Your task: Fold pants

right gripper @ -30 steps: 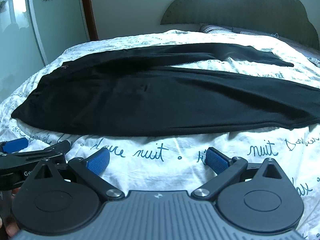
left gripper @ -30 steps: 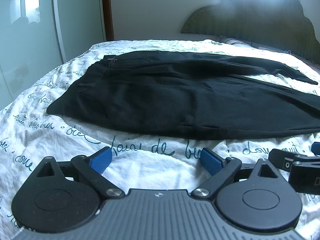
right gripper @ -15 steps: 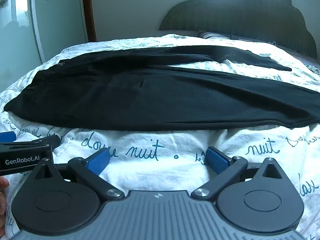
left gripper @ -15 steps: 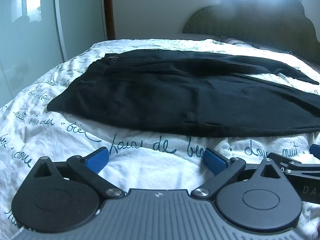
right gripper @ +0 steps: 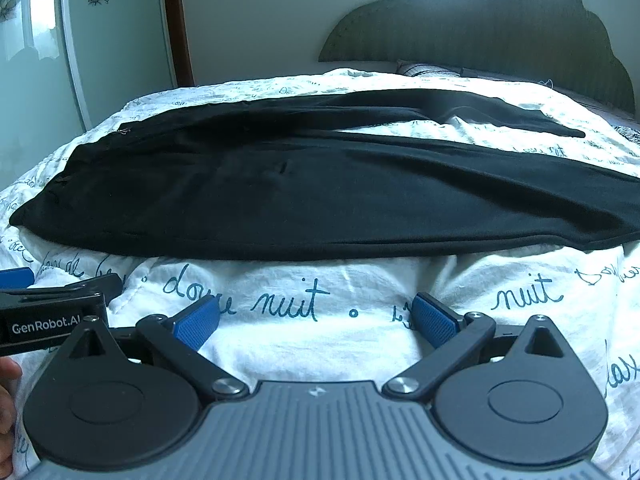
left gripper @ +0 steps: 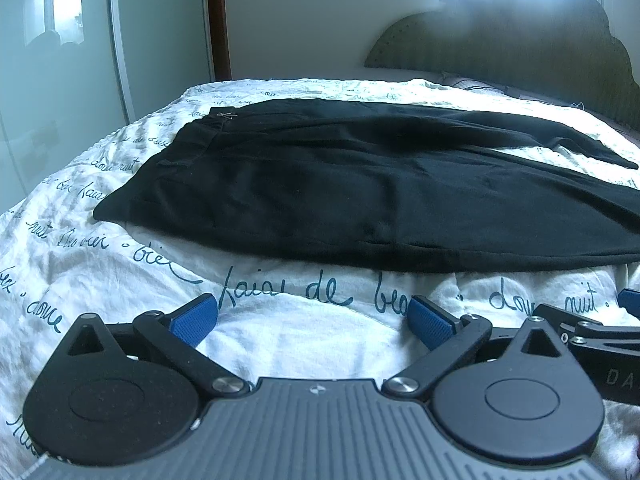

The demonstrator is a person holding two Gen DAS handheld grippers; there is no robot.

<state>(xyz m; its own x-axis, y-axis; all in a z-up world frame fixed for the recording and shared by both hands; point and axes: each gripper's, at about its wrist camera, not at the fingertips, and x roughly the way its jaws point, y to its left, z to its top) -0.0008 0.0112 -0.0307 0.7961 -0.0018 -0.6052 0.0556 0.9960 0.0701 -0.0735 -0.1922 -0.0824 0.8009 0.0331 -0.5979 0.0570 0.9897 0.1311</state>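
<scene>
Both grippers — left (left gripper: 314, 314) and right (right gripper: 316, 318), jaws wide and empty — have crept lower toward the pants (left gripper: 360, 184) spread unfolded across the bed (left gripper: 60, 248) — no fold begun, I'd say.

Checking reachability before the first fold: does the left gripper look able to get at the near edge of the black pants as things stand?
Probably yes. The left gripper is open and empty over the printed bedsheet, and only bare sheet lies between it and the near edge of the black pants. The right gripper sits off to the side, not across that path.
</scene>
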